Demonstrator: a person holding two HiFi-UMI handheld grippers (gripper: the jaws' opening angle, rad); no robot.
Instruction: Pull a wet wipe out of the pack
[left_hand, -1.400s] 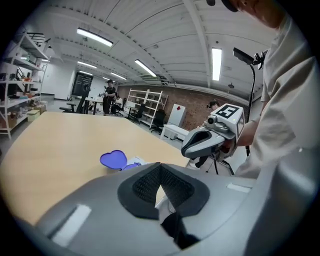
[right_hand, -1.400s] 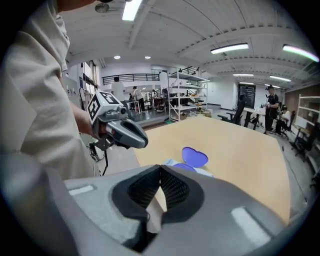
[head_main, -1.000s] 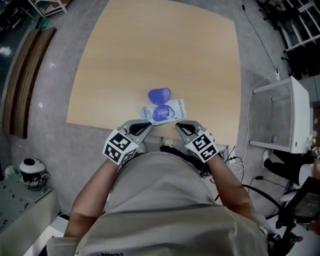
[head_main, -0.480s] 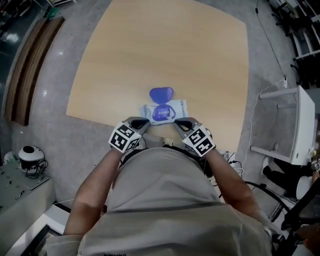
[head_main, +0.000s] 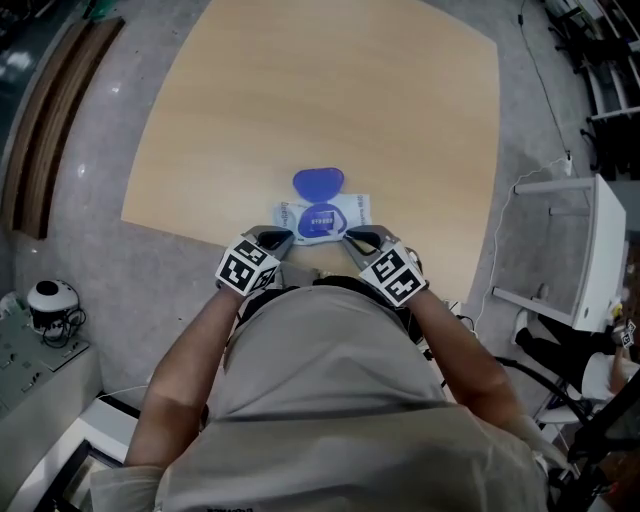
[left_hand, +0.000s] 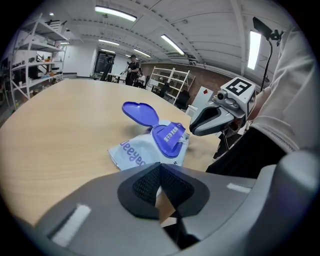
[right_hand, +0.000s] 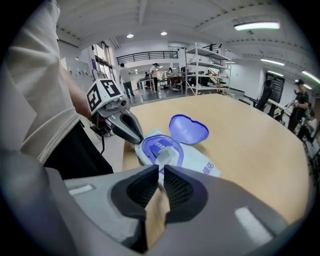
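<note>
A pale blue wet wipe pack (head_main: 322, 215) lies near the front edge of the wooden table (head_main: 300, 90). Its purple lid (head_main: 318, 182) is flipped open toward the far side. In the right gripper view a white wipe tip (right_hand: 164, 156) sticks up from the pack's opening (right_hand: 161, 148). My left gripper (head_main: 275, 240) sits just off the pack's near left corner, jaws shut and empty. Just off the near right corner is my right gripper (head_main: 358, 240), also shut on nothing. In the left gripper view the pack (left_hand: 145, 150) lies just beyond my left gripper (left_hand: 160, 167), with the right gripper (left_hand: 210, 120) behind it.
The table's front edge (head_main: 310, 262) runs right under both grippers, against the person's torso. A white frame (head_main: 590, 250) and cables stand on the floor at the right. Wooden boards (head_main: 50, 120) lie on the floor at the left.
Both grippers have drawn a little closer together and nearer the pack's front edge. The pack and its open lid have not moved.
</note>
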